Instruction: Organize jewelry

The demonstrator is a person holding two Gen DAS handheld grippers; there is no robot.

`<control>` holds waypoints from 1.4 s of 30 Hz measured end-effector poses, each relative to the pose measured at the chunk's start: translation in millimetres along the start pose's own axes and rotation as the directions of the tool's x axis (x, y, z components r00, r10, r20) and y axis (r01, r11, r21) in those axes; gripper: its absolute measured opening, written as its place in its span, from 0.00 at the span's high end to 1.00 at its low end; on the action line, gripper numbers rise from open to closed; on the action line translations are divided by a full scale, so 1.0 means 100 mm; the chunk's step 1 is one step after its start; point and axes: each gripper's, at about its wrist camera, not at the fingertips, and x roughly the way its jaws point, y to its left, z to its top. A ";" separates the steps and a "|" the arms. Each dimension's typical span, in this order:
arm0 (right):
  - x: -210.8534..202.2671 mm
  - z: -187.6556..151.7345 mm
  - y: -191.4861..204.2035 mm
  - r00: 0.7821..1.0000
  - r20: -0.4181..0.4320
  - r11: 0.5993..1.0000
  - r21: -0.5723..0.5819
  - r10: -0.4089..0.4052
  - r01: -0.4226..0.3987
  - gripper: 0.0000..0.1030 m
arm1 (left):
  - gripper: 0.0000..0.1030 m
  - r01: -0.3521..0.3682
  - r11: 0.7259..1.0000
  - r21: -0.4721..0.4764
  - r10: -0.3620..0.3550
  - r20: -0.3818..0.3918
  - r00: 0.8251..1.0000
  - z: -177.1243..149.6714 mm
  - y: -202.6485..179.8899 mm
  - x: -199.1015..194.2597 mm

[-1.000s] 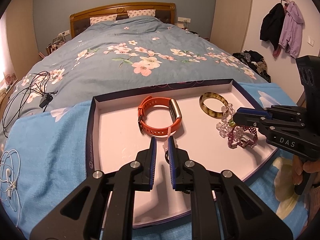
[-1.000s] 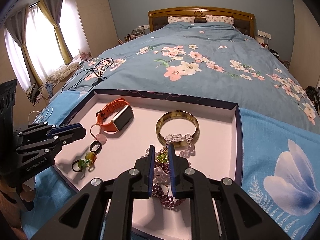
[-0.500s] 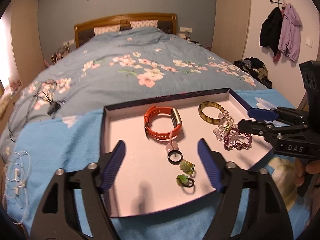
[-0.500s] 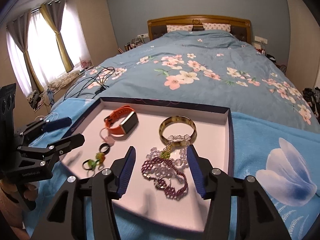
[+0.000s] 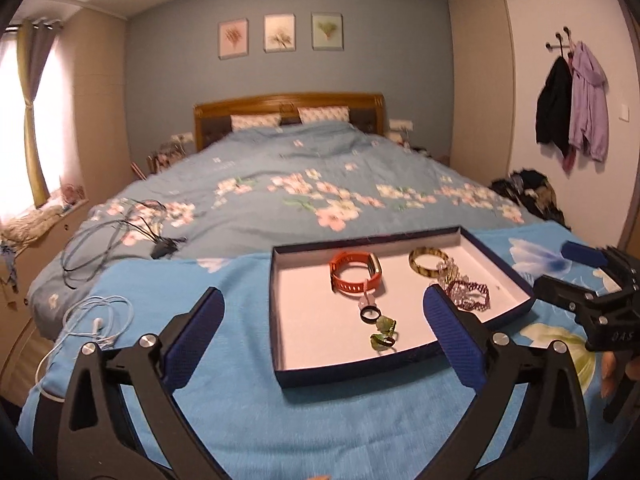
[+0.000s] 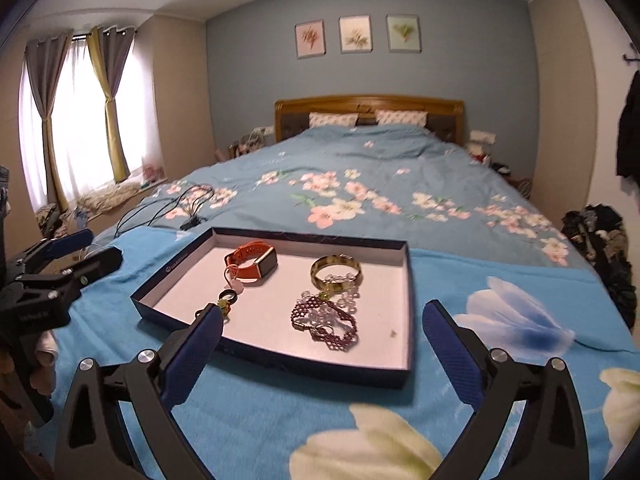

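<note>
A shallow dark-blue box lid with a white inside [image 5: 304,372] [image 6: 276,364] lies on the blue bedspread. In it are an orange watch [image 5: 354,278] [image 6: 252,266], a yellow-brown bangle [image 5: 428,260] [image 6: 336,270], a purple beaded bracelet with clear beads [image 5: 468,294] [image 6: 324,320], and a black ring with green-stone rings [image 5: 380,326] [image 6: 228,302]. My left gripper [image 5: 326,340] is open and empty, held back from the box's near edge. My right gripper [image 6: 322,350] is open and empty, also back from the box.
Black cables [image 5: 116,232] and a white earphone cord [image 5: 96,320] lie on the bedspread left of the box. The bed stretches back to a wooden headboard [image 5: 288,104]. Clothes hang on the right wall [image 5: 572,100]. Curtained window at left [image 6: 72,120].
Both grippers were shut low over the jewelry in the box; they have opened wide, lifted and pulled back. The black and green rings now lie free in the box.
</note>
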 end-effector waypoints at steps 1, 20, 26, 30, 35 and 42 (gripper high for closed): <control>-0.05 -0.02 0.01 1.000 0.018 1.000 -0.004 -0.009 0.009 0.06 | 0.05 -0.002 1.000 -0.007 0.002 0.016 1.000 -0.02 -0.01 -0.08; -0.47 -0.17 0.20 0.990 0.136 1.000 -0.014 -0.024 0.026 0.06 | 0.05 -0.041 0.999 -0.023 0.045 0.181 0.982 -0.21 -0.24 -0.75; -0.50 -0.18 0.22 0.989 0.145 0.999 -0.019 -0.024 0.027 0.06 | 0.05 -0.046 0.999 -0.020 0.049 0.211 0.976 -0.22 -0.25 -0.80; -0.52 -0.19 0.23 0.989 0.146 0.999 -0.019 -0.025 0.028 0.06 | 0.05 -0.050 0.999 -0.015 0.052 0.216 0.975 -0.22 -0.27 -0.81; -0.53 -0.19 0.24 0.988 0.155 0.999 -0.023 -0.024 0.028 0.06 | 0.05 -0.050 0.999 -0.015 0.052 0.216 0.975 -0.23 -0.28 -0.83; -0.52 -0.19 0.24 0.988 0.153 1.000 -0.018 -0.017 0.020 0.06 | 0.05 -0.061 0.998 -0.017 0.063 0.231 0.971 -0.23 -0.29 -0.85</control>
